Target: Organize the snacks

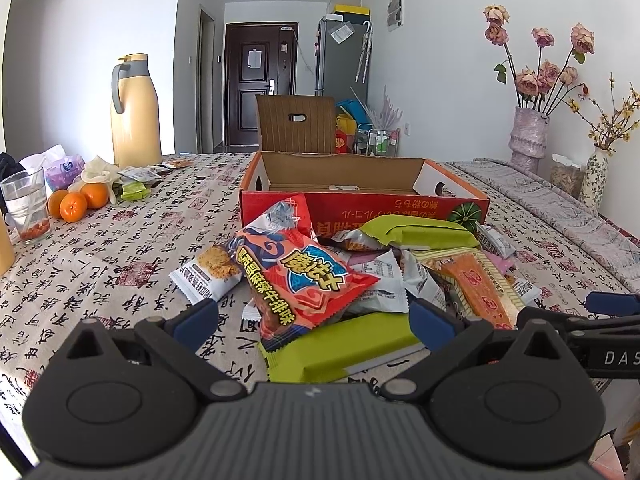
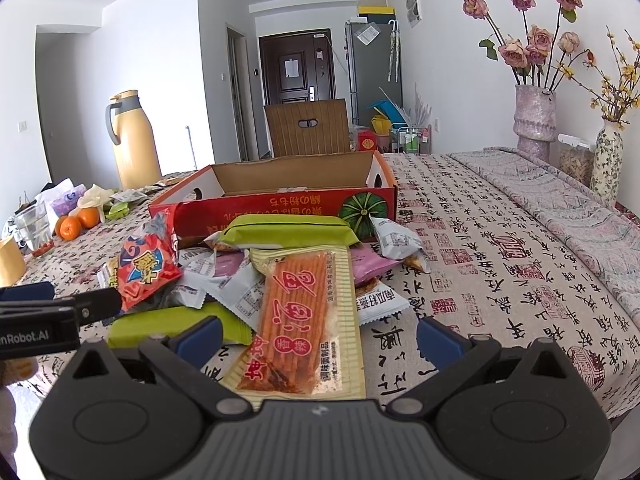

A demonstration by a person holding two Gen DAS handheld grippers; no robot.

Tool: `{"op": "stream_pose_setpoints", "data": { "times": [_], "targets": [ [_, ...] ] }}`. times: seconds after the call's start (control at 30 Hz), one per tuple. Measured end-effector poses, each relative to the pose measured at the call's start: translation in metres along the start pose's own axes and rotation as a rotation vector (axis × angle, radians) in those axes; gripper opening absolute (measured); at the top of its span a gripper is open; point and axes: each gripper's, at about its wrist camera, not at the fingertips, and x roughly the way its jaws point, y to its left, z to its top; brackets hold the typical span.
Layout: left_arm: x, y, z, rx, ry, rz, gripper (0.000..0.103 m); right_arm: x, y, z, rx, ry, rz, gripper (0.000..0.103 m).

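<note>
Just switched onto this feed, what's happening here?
A person holds two grippers over a snack pile on the table, in front of an open cardboard box. The left gripper is open around a red chip bag; the right gripper is open around an orange spicy-strip packet. Nothing is gripped yet.

The left gripper (image 1: 314, 322) is level with both blue-padded fingers (image 1: 198, 318) spread wide toward 12 o'clock, while the right gripper (image 2: 318, 336), just beside it at its 3 o'clock, points the same way, equally agape and holding nothing.
</note>
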Motion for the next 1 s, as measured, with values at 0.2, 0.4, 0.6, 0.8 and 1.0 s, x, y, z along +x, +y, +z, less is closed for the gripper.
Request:
{"op": "stream_pose_setpoints", "data": {
  "times": [0.2,0.4,0.6,0.8,1.0],
  "targets": [
    [0.0004,0.0013,-0.0003,-0.007,0.006,-0.003,0.103,-0.0006,0.0,-0.0002,0.0,0.0,0.001,0.103],
    [0.0018,0.003,-0.0009,-0.013,0.012,-0.005,0.103,0.0014,-0.0009,-0.0002,0.001,0.002,0.004,0.103],
    [0.0033,0.0036,-0.0015,-0.015,0.017,-0.009,0.103,0.0034,0.0009,0.0002,-0.006,0.016,0.006,0.103],
    [0.0034,0.0035,-0.0016,-0.015,0.017,-0.009,0.103,0.0029,0.0024,0.0007,-0.009,0.018,0.006,0.103],
    [0.0034,0.0034,-0.0016,-0.014,0.017,-0.008,0.103,0.0032,0.0024,0.0004,-0.011,0.017,0.007,0.103]
  ]
}}
